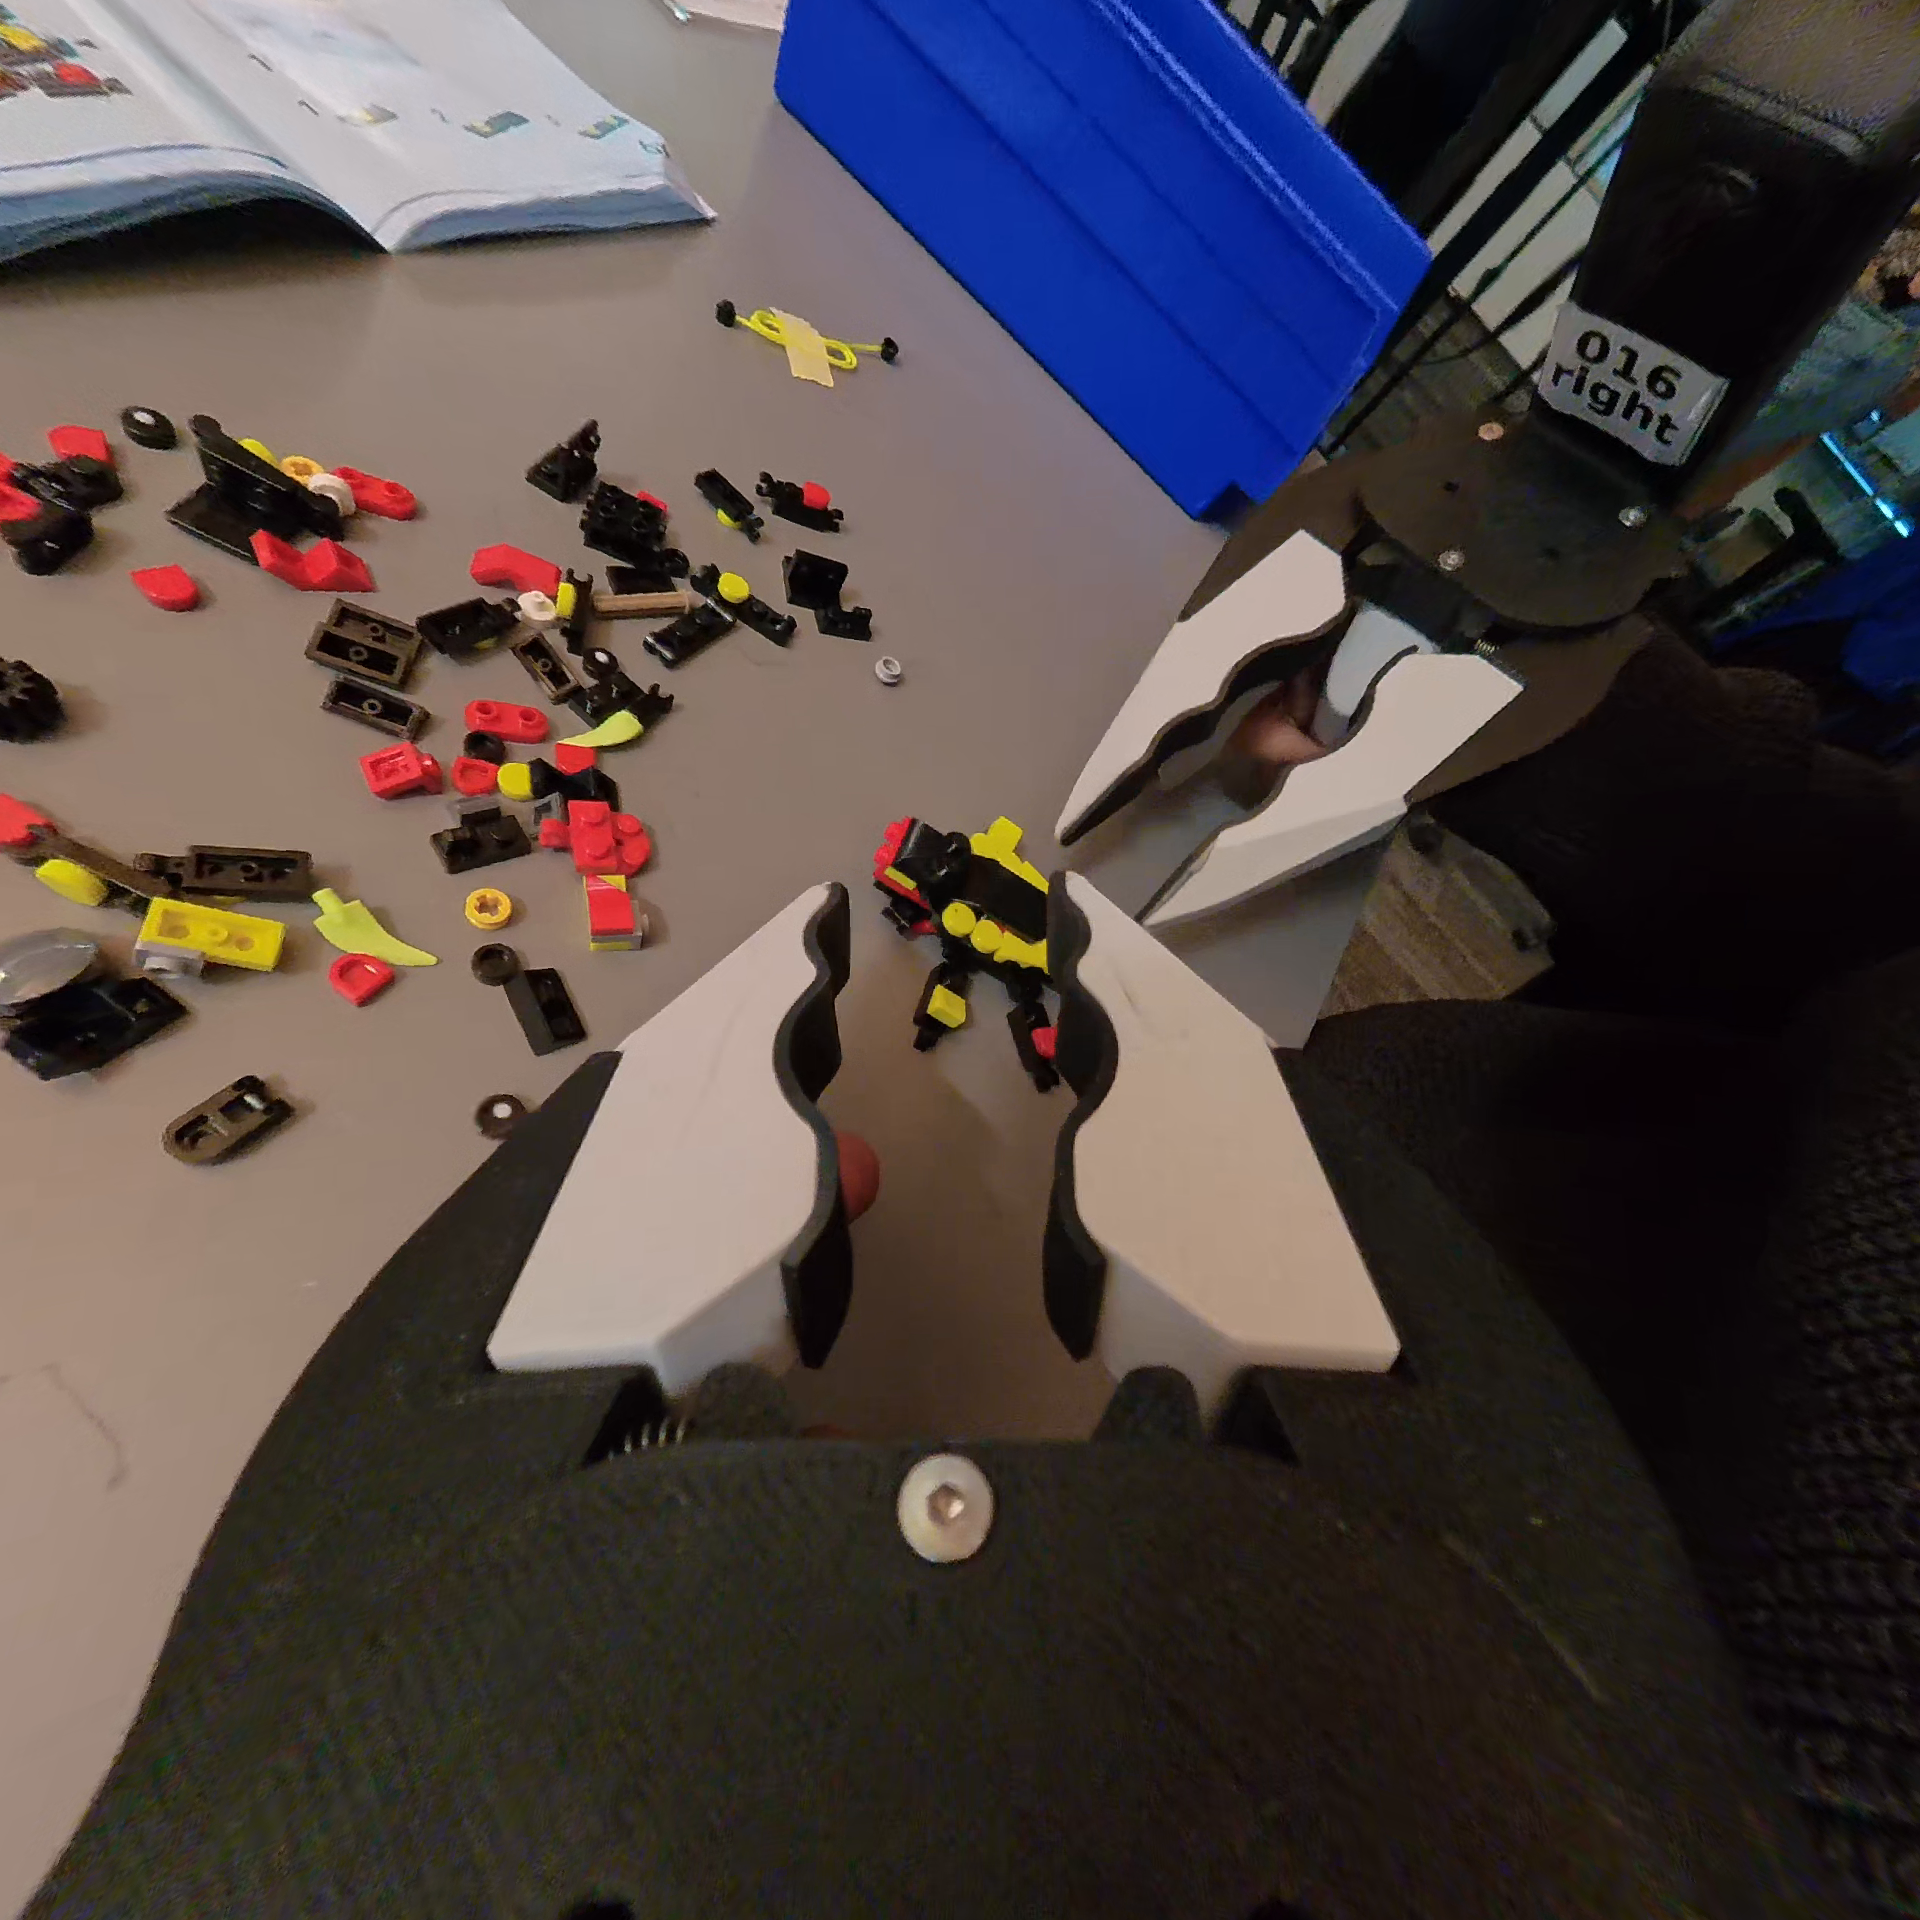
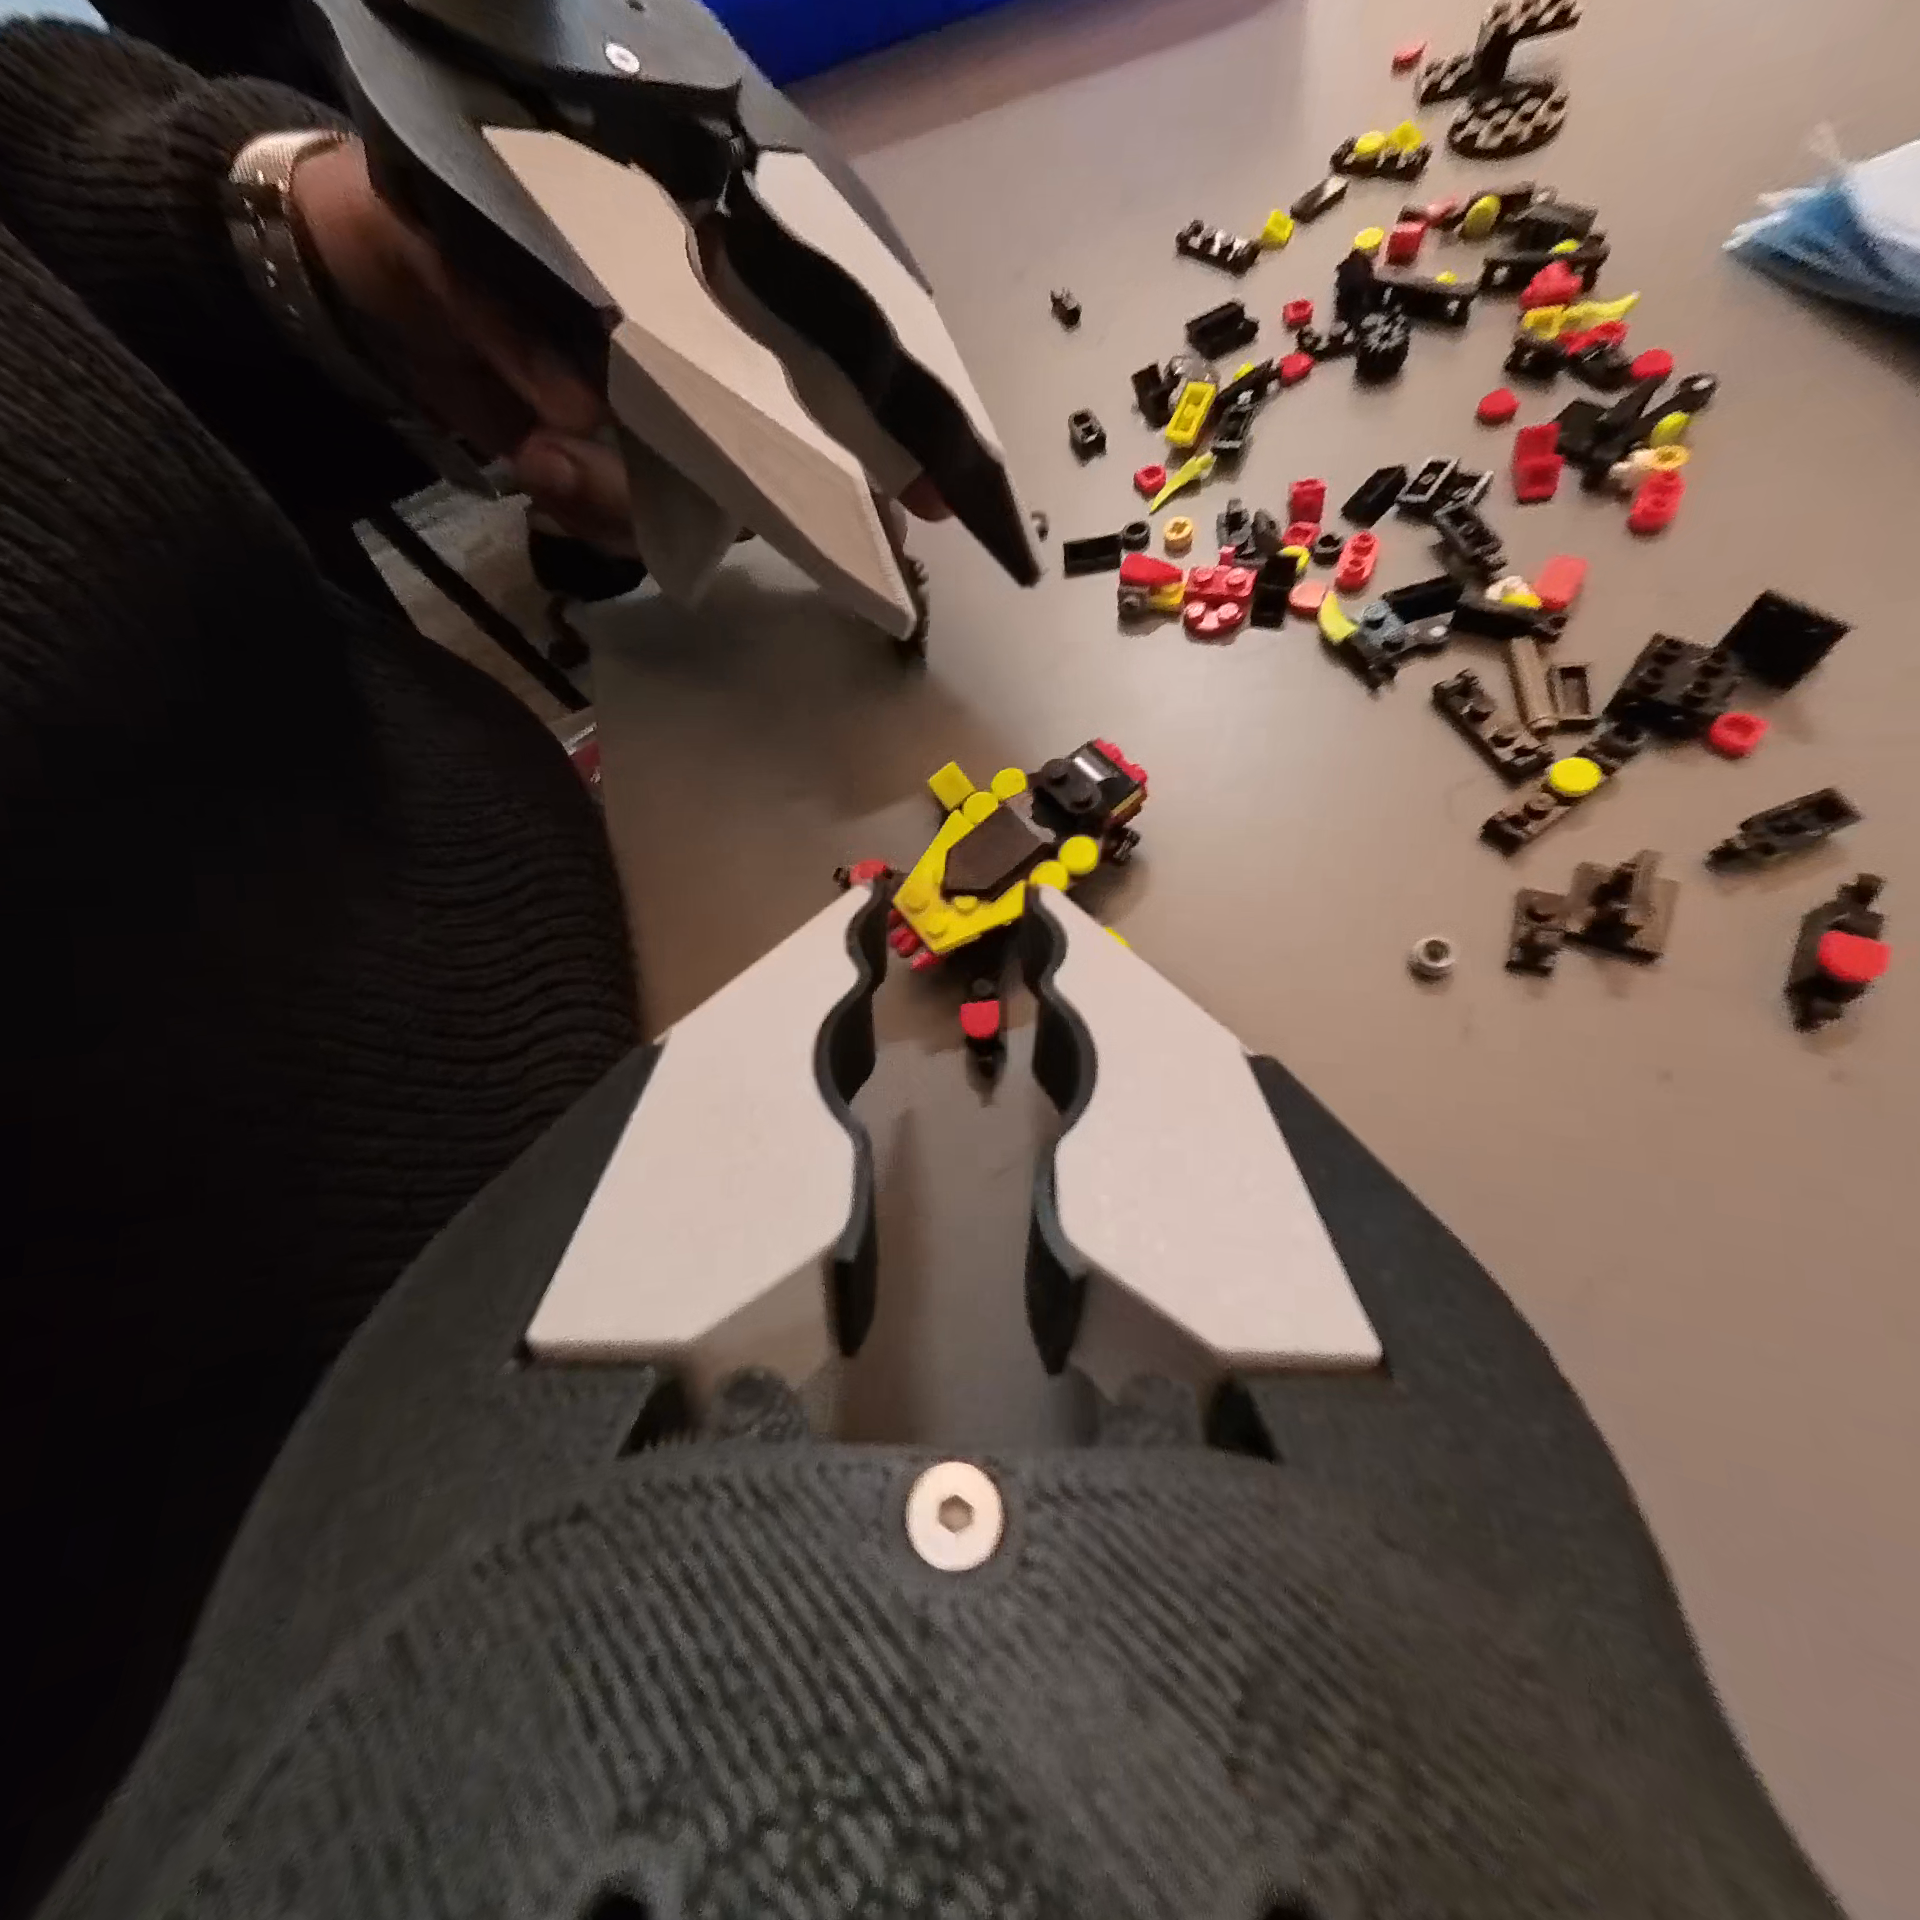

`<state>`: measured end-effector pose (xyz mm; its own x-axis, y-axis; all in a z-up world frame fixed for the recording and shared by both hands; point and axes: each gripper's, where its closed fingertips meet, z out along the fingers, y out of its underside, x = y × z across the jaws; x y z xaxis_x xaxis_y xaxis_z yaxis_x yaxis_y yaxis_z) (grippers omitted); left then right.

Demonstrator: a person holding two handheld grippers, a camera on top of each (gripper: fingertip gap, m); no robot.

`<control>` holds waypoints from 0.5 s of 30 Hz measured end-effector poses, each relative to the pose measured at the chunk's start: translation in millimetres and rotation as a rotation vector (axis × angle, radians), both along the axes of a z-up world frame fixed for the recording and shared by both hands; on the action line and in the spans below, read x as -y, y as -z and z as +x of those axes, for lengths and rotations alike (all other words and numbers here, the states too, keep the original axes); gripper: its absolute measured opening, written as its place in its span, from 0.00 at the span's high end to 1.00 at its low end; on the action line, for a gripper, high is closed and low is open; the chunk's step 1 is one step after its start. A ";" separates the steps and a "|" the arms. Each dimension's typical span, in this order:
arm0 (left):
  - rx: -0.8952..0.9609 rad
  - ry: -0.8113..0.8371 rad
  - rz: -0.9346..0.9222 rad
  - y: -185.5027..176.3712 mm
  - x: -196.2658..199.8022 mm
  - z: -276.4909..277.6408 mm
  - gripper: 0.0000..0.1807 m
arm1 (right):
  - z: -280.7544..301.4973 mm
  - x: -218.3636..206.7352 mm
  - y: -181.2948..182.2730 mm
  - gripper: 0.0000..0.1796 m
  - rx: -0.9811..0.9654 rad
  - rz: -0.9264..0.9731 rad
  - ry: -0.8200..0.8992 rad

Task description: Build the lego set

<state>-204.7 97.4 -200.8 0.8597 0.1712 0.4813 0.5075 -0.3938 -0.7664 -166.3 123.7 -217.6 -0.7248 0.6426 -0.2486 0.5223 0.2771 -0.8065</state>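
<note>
A small part-built model (image 1: 977,914) of black, yellow and red bricks stands on the grey table (image 1: 935,520) near its edge. My left gripper (image 1: 951,891) is open and empty, with its fingertips just short of the model. The model lies against its right finger. My right gripper (image 2: 945,902) is open too, and the model's yellow rear (image 2: 966,883) sits at the gap between its tips. I cannot tell whether it touches the model. Each gripper also shows in the other view: the right one (image 1: 1107,878) beside the model and the left one (image 2: 971,597) hovering beyond it.
Several loose black, red and yellow pieces (image 1: 499,686) lie spread over the table; they also show in the right wrist view (image 2: 1455,468). An open instruction booklet (image 1: 312,125) lies at the back. A blue bin (image 1: 1091,229) stands by the table's edge. Dark knit sleeves (image 2: 260,779) fill the near side. About 6 centimeters separates my left fingertips from my right.
</note>
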 end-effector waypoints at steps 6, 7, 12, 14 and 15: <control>-0.054 -0.073 0.040 -12.4 4.8 -18.8 0.86 | -18.0 -16.1 -40.4 1.00 -0.243 -0.072 0.084; -0.047 -0.075 0.053 -15.0 5.1 -19.5 0.88 | -18.9 -18.6 -47.3 1.00 -0.268 -0.100 0.095; -0.008 -0.021 0.118 -27.2 5.6 -13.5 1.00 | -21.9 -26.1 -61.4 1.00 -0.345 -0.131 0.110; -0.010 0.002 0.136 -30.7 5.6 -10.4 1.00 | -20.8 -23.7 -66.3 1.00 -0.353 -0.148 0.091; -0.024 0.017 0.147 -32.9 5.7 -8.7 1.00 | -19.3 -21.9 -67.6 1.00 -0.340 -0.163 0.075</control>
